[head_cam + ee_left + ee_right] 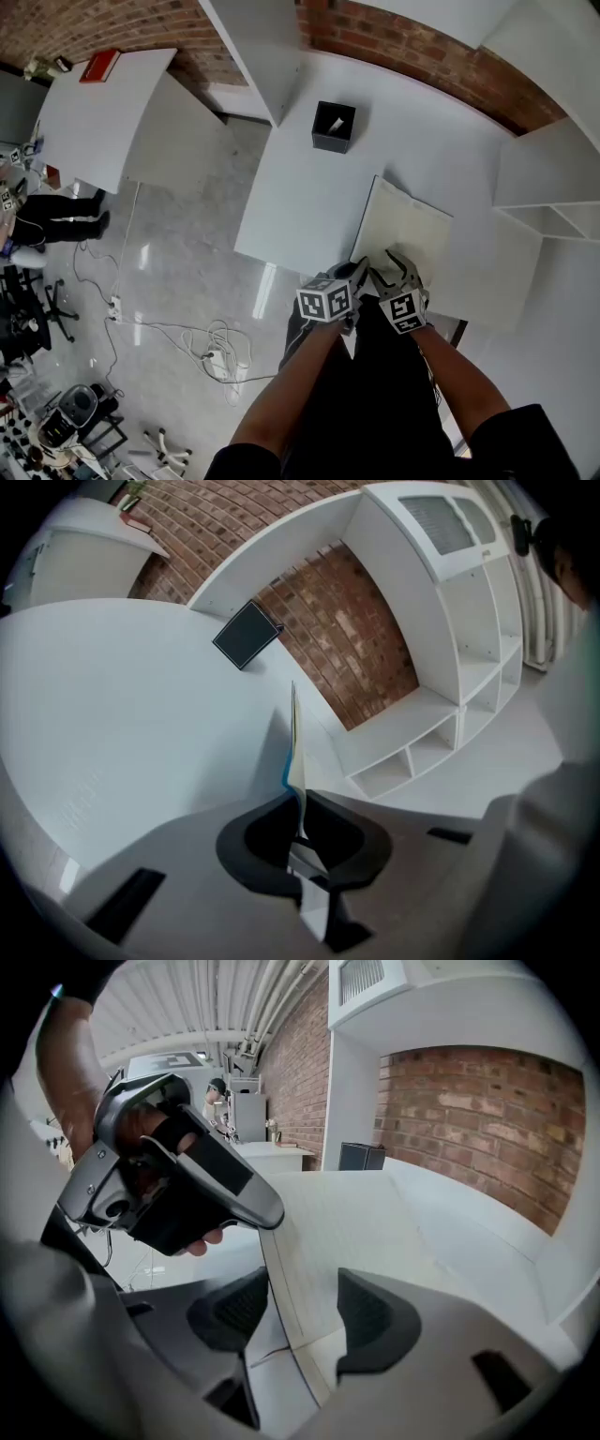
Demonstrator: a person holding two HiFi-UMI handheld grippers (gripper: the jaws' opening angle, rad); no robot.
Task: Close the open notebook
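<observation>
Slippage was my worry: L gripper (300,822) clamped just a thin edge of notebook (405,239), R gripper (300,1316) w/ jaws apart, idle.

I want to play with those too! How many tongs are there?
2. The left tongs are pinched shut on the near edge of the notebook. The right tongs are open right beside them, with the same edge between them. None seem hidden.
</observation>
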